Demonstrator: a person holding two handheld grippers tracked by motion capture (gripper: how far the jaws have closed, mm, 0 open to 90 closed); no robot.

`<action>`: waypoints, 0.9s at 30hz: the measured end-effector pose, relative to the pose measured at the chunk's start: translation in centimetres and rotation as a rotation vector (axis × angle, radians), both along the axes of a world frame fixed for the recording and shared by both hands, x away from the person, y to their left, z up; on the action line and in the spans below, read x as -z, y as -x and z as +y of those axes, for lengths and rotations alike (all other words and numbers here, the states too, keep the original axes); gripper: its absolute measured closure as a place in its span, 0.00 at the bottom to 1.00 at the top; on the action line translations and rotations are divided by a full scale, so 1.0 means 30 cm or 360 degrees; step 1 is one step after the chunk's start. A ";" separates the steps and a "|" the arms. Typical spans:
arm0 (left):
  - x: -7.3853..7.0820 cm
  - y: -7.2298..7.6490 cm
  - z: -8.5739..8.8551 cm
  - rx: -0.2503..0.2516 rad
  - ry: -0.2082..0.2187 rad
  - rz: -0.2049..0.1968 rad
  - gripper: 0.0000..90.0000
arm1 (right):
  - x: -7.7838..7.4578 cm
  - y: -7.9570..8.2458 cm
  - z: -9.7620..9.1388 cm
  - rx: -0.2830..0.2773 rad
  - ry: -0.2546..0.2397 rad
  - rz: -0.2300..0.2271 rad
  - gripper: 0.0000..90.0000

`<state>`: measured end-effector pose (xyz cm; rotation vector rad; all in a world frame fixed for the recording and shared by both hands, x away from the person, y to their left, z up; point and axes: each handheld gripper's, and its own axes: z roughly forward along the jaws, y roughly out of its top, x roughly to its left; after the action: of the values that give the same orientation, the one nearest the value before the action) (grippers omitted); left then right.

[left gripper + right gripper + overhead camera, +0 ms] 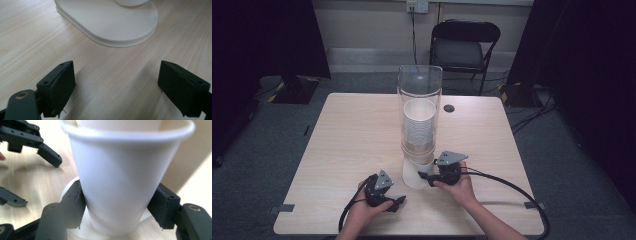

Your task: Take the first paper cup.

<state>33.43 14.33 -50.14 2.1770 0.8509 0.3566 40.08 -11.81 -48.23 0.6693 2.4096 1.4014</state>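
Note:
A clear tube dispenser (419,95) stands mid-table with a stack of white paper cups (418,122) inside. The lowest cup (414,172) sticks out below it. My right gripper (424,176) comes at this cup from the right, and in the right gripper view its pads press both sides of the cup (120,175), above the dispenser's white base (75,232). My left gripper (399,202) rests low near the table's front edge, left of the cup. It stands open over bare wood (116,85), with the white base (110,22) ahead of it. It also appears open in the right gripper view (40,182).
The light wooden table (352,130) has a round black grommet (449,108) behind the dispenser. A black cable (512,187) trails right from my right gripper. A black folding chair (464,47) stands beyond the far edge on grey carpet.

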 end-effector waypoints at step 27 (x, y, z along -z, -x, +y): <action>-0.004 -0.002 0.002 0.0010 -0.0039 0.0006 0.15 | 0.025 -0.137 -0.241 0.0303 0.0113 0.0040 0.34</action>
<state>33.48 14.38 -50.01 2.2029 0.8458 0.3619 44.19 -19.05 -48.97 0.8772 2.3318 1.2329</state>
